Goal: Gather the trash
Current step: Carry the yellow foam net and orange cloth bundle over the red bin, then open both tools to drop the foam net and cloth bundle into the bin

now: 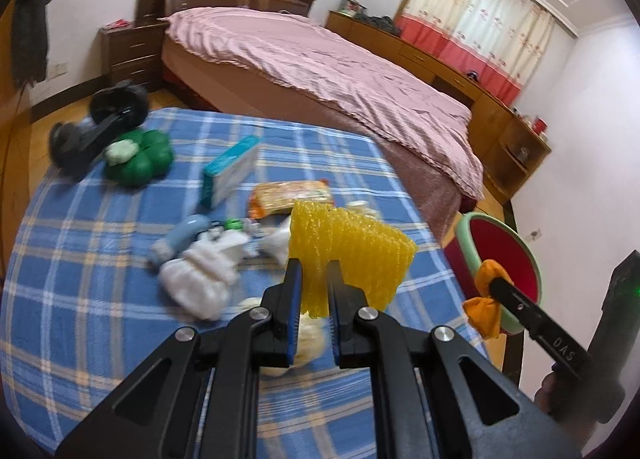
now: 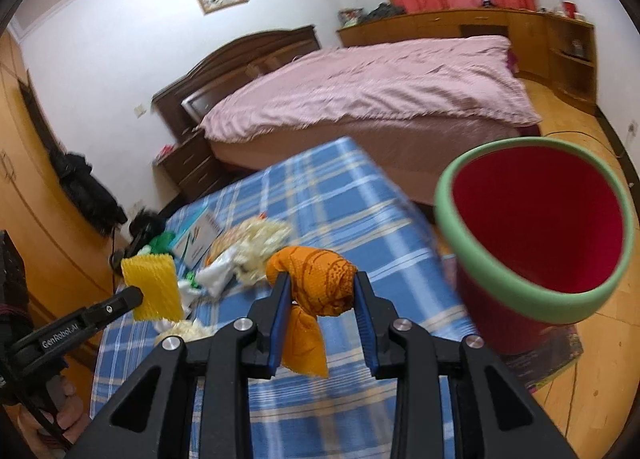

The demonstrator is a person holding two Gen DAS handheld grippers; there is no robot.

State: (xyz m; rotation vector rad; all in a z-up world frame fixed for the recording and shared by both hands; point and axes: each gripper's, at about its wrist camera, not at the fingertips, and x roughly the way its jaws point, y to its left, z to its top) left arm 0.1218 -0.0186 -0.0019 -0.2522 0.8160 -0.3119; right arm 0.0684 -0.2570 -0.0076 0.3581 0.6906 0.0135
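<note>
Left gripper pinching yellow foam net by its lower edge, jaws pressed together on it, rest of the net standing up above the pads. Right gripper clamped on orange wrapper, jaws pinching its bunched upper part, loose tail hanging below between the pads. Both pieces held up off the bench. Bin, red inside with green rim, beside the bench on the right, mouth open and tilted toward the right camera; orange wrapper near its rim, not yet over it.

Handling, judged:
- Net: very light, springy, crushes easily. Thin edge grip fine, no slip risk from weight; may cling to the pads on release.
- Wrapper: light, soft, crinkly, likely slick. Grip on the wad, not the tail, looks right. May drift when dropped, so release well over the bin mouth.
- Bin probably light too; a knock on the rim could tip it.

Left on the bench: white tissue wad, snack pack, teal box, small tube, green clover-shaped thing. Tissue soft, take from the top of the bulk. Box stiff, take across the narrow sides. Frames blurred; finer detail cannot be told.
</note>
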